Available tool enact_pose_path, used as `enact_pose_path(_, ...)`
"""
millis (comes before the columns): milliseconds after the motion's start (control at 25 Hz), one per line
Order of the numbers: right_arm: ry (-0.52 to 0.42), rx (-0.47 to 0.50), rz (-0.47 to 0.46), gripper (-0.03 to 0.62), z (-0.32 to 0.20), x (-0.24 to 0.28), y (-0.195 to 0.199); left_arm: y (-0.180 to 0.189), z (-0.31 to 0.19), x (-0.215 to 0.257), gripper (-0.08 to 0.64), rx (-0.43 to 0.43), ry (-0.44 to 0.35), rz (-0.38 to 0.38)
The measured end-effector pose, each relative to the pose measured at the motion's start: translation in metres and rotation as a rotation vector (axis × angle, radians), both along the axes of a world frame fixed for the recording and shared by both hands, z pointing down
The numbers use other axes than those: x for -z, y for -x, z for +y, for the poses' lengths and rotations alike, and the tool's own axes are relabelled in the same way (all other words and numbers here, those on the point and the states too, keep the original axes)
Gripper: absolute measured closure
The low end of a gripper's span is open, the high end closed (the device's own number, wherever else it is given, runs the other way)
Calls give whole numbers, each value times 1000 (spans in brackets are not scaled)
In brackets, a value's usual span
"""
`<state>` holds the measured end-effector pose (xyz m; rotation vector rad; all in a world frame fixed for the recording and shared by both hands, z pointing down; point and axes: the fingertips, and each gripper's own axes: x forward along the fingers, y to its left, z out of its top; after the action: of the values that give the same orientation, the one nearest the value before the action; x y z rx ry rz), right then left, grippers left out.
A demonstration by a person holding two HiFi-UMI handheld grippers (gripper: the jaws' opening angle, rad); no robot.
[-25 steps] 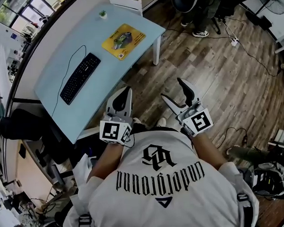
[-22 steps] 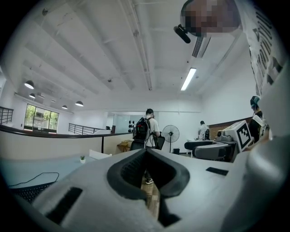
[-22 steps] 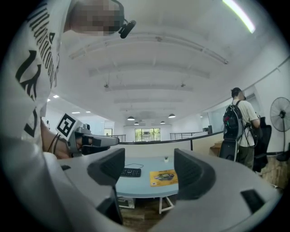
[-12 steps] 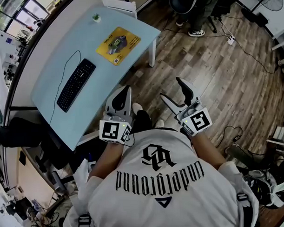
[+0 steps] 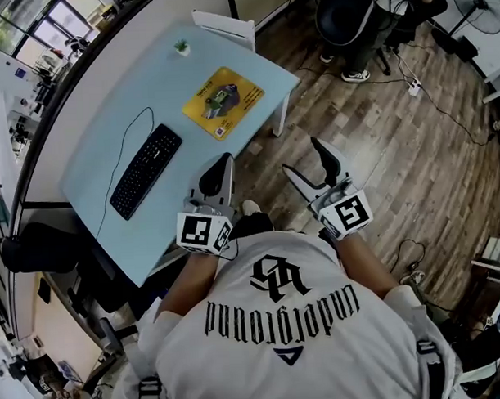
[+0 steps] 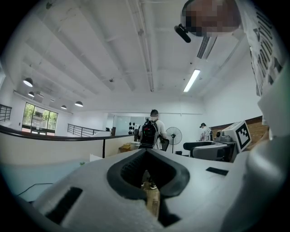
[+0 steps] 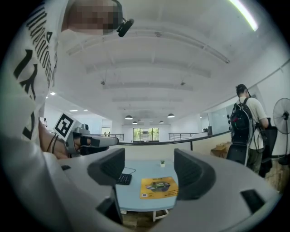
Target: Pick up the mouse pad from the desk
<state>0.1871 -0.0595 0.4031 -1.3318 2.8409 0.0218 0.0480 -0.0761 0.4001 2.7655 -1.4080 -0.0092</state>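
Yellow mouse pad (image 5: 223, 102) flat on light-blue desk (image 5: 101, 142), keyboard (image 5: 146, 170) apart from it. Left gripper (image 5: 222, 161) jaws pressed together, right gripper (image 5: 303, 157) jaws spread. Both empty, well off the pad.

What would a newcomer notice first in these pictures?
The bright yellow mouse pad stands out, lying flat near the far end of the pale blue desk, with a black keyboard nearer along it. In the foreground the person holds two grippers well short of the pad: the left gripper with jaws together, the right gripper with jaws apart and empty.
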Motion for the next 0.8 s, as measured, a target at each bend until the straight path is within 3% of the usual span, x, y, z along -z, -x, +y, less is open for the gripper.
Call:
enact_pose_path(280, 0, 41, 24, 265, -70, 5, 55, 52, -60, 12, 552, 35, -29, -15)
enact_pose_path(560, 27, 93, 51, 268, -109, 2, 106, 106, -81, 10, 552, 110, -8, -7)
enact_pose_path(800, 71, 142, 63, 275, -135, -11, 129, 130, -88, 3, 552, 166, 9, 0)
